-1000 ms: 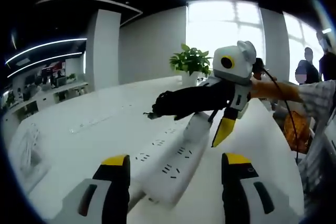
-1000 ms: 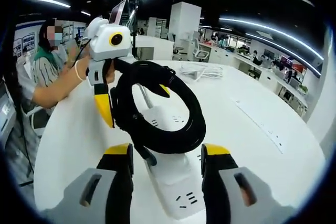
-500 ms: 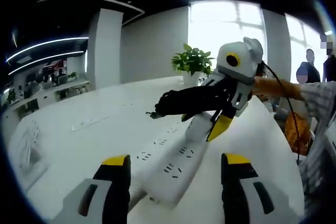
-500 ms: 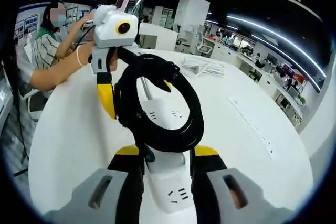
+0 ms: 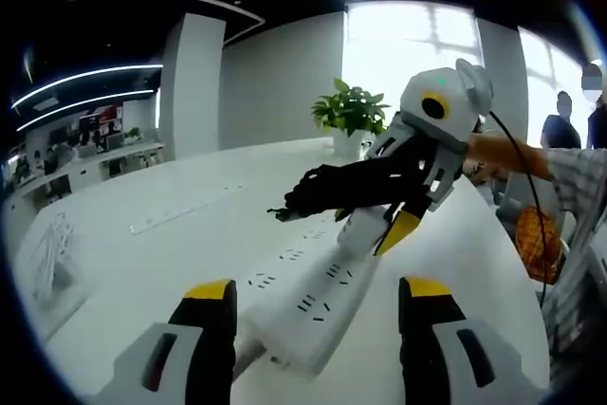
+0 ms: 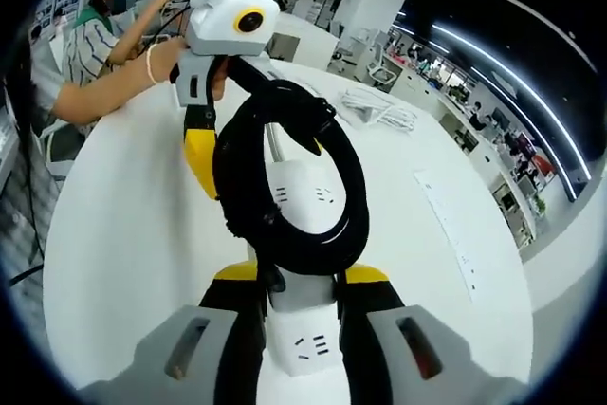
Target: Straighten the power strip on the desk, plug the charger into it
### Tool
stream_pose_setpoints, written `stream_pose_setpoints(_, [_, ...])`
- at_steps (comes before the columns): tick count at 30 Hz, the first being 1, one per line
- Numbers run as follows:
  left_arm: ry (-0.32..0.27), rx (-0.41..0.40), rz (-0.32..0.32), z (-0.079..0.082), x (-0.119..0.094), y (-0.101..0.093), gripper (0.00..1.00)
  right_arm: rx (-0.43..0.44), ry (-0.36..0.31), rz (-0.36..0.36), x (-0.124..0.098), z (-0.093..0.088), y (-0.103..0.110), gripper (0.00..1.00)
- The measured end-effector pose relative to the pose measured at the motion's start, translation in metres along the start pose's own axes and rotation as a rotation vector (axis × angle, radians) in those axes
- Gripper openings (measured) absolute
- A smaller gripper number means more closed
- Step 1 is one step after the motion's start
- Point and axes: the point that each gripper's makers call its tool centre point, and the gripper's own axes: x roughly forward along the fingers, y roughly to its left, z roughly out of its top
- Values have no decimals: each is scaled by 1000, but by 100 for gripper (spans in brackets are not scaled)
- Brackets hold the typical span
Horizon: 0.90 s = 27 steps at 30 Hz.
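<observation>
Gripping one end of the strip [image 6: 302, 324] between nearly closed jaws, the right claw [image 6: 299, 277] sits under the black cable coil [image 6: 289, 177]. The left claw [image 5: 318, 293] hangs wide open and empty, straddling the other end at 6 o'clock. Best to pinch both ends firmly, then turn the strip flat on the tabletop [image 5: 142, 272] without snagging the coil.

Your left hand-held gripper [image 5: 315, 303] sits low with its yellow-tipped jaws spread wide apart, gripping nothing. Your right hand-held gripper [image 6: 302, 284] has its jaws drawn in against both sides of the power strip [image 6: 302, 329]. In the left gripper view it reaches in from the right, your forearm [image 5: 507, 154] behind it.
</observation>
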Motion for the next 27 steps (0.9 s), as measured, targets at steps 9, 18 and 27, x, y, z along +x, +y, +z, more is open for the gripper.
stream_pose_setpoints(9, [-4,-13,0,-2,0,0,70,-29,109,43,1,-4,2,26])
stream_pose_setpoints(18, [6,8,-19,-4,2,-5,69,69,200,150,0,-9,3,25])
stream_pose_setpoints(27, [21,20,-35,-6,6,-8,68,183,273,304,-1,-15,8,25])
